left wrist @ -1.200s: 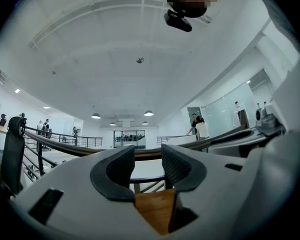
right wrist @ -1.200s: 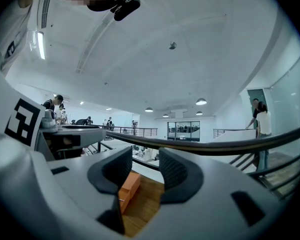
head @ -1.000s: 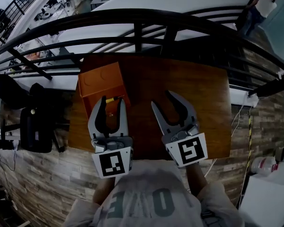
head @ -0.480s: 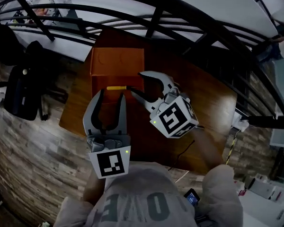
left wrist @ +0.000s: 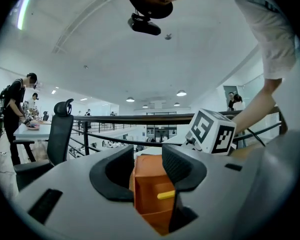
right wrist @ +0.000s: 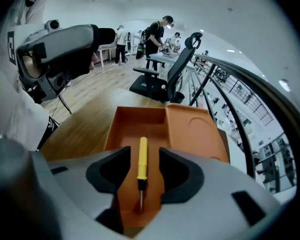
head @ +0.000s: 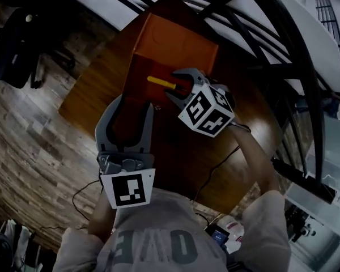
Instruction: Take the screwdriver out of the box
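An orange box (head: pixel 140 71) stands open on the wooden table (head: pixel 96 89), its lid (head: pixel 181 38) folded back. Inside lies a screwdriver (head: pixel 160 82) with a yellow handle. My right gripper (head: pixel 174 87) points steeply down over the box, open, one jaw on each side of the screwdriver (right wrist: pixel 141 159) and neither touching it. In the right gripper view the box (right wrist: pixel 140 119) fills the space behind the right gripper (right wrist: pixel 142 156). My left gripper (head: pixel 135 102) is open and empty at the box's near side. The left gripper (left wrist: pixel 147 160) faces the box (left wrist: pixel 150 196) almost level.
A black railing (head: pixel 238 16) runs along the table's far edge. An office chair (right wrist: pixel 177 69) stands beyond the table, with people at desks behind it. A cable (head: pixel 215 174) trails over the table on the right.
My right gripper has swung left and down over the box, rolling until its jaws straddle the screwdriver. The left gripper has moved forward and lower, up to the box's near side.
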Demonstrator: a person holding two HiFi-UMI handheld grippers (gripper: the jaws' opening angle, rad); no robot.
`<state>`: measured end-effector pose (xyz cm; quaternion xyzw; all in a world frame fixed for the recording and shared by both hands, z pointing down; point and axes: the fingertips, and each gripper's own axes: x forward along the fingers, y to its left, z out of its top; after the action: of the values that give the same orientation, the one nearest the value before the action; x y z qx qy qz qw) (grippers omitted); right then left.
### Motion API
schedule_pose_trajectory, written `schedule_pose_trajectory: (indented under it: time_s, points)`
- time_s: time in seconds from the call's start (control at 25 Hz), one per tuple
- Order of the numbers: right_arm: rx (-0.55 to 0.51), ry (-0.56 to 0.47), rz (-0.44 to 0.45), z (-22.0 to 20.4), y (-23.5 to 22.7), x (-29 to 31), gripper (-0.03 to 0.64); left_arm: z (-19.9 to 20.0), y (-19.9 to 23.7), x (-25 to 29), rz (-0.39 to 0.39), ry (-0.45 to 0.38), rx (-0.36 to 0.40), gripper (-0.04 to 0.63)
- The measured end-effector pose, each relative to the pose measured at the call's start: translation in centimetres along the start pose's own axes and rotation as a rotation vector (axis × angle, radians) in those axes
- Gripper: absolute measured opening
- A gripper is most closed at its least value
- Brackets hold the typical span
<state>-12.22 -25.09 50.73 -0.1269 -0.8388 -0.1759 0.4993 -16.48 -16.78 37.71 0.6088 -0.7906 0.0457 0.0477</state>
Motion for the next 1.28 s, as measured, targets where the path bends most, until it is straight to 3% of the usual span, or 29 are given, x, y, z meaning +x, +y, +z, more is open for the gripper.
schedule_pose_trajectory:
  time_s: [0.2,0.72,0.96,1.28]
  points:
    - [-0.030,0.100,0.075,-2.0,1.4,3.0,0.181,-2.9,0.1,-0.6,0.053,0.032,-0.038,0.169]
    - [-0.111,0.244,0.082,-3.1,0.0,8.7,0.126,-6.7,1.2,1.8,0.078,0.085,-0.046,0.169]
    - [-0.125,0.263,0.071,-3.0,0.1,8.7,0.084,-6.8,1.7,1.1,0.083,0.093,-0.044,0.169]
    - [-0.111,0.252,0.033,-2.2,-0.2,8.0,0.078,-6.8,2.2,0.1,0.082,0.087,-0.042,0.169]
